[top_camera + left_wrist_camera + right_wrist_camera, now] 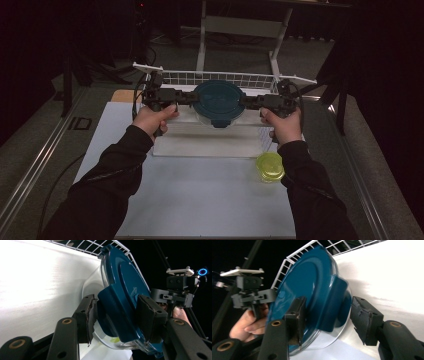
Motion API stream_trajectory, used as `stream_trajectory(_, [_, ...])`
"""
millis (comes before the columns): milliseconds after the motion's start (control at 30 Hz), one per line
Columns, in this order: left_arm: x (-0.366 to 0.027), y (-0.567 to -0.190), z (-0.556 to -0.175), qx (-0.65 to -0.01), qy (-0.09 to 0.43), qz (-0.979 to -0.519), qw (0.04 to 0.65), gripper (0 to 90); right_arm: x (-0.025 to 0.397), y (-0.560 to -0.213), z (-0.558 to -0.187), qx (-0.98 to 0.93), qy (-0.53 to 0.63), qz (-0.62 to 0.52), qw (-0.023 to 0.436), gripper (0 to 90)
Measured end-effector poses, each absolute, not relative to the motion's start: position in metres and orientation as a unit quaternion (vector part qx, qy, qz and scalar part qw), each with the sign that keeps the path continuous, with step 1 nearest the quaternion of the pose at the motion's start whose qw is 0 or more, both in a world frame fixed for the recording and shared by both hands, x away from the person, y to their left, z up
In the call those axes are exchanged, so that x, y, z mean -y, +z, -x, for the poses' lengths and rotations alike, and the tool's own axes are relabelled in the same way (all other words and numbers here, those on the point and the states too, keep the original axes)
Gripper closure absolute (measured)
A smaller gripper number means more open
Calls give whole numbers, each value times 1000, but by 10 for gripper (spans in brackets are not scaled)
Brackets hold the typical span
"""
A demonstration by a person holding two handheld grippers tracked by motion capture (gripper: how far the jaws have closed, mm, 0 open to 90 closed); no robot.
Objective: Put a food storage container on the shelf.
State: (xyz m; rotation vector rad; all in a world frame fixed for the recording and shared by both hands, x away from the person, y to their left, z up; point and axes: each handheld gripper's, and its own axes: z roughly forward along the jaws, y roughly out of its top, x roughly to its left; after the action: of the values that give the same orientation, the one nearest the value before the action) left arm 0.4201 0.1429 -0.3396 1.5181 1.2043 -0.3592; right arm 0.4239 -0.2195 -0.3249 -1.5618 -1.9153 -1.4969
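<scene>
Two grippers meet at one round clear glass container with a dark blue plastic lid (218, 103), lid facing up, flat and level in the high view. Container sits at the far middle of the white table (200, 200), just before the white wire rack (220, 78). Round, so no long axis; its latch tabs point left, right and toward the person.

Left gripper (186, 97) comes in from the left side. In the left gripper view its jaws (116, 316) straddle the lid's side tab, pads close to it on both sides; firm contact hard to confirm, looks like grasping the tab.

Right gripper (248, 102) comes in from the right. In the right gripper view the jaws (328, 320) bracket the opposite tab: one pad near the lid top, the other standing clear of the rim, so released, not clamped.

Small yellow-green translucent plastic cup (270, 167) stands near the right forearm, well apart from the container.

Container's base is hidden under the lid from above; contents unreadable. Far background dark, hard to make out.
</scene>
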Motion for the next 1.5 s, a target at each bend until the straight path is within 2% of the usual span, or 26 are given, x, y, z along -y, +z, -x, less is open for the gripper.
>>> stream_trajectory(233, [-143, -335, -416, -504, -127, -653, 551, 462, 217, -316, -420, 676, -501, 533, 93, 445])
stream_trajectory(500, [-152, -326, -392, -483, -69, -665, 566, 453, 219, -302, -403, 694, -501, 514, 57, 425])
stream_trajectory(667, [-155, -321, -373, -462, -35, -678, 571, 442, 222, -295, -387, 704, -506, 497, 35, 455])
stream_trajectory(867, [-157, -322, -349, -426, -7, -693, 582, 394, 217, -293, -366, 716, -517, 467, 41, 486])
stream_trajectory(900, [-158, -323, -346, -418, -12, -695, 585, 393, 215, -294, -363, 719, -518, 462, 44, 501])
stream_trajectory(967, [-159, -328, -340, -395, -19, -696, 600, 322, 210, -295, -356, 724, -518, 452, 49, 521])
stream_trajectory(1067, [-159, -334, -330, -383, 1, -699, 604, 301, 198, -299, -345, 739, -512, 434, 54, 555])
stream_trajectory(1167, [-155, -342, -323, -368, 12, -709, 602, 234, 187, -305, -336, 749, -508, 421, 60, 607])
stream_trajectory(1367, [-149, -360, -303, -360, 35, -721, 591, 0, 172, -316, -329, 766, -494, 407, 63, 784])
stream_trajectory(1500, [-148, -374, -290, -366, 68, -721, 584, 0, 166, -320, -327, 771, -490, 402, 59, 893])
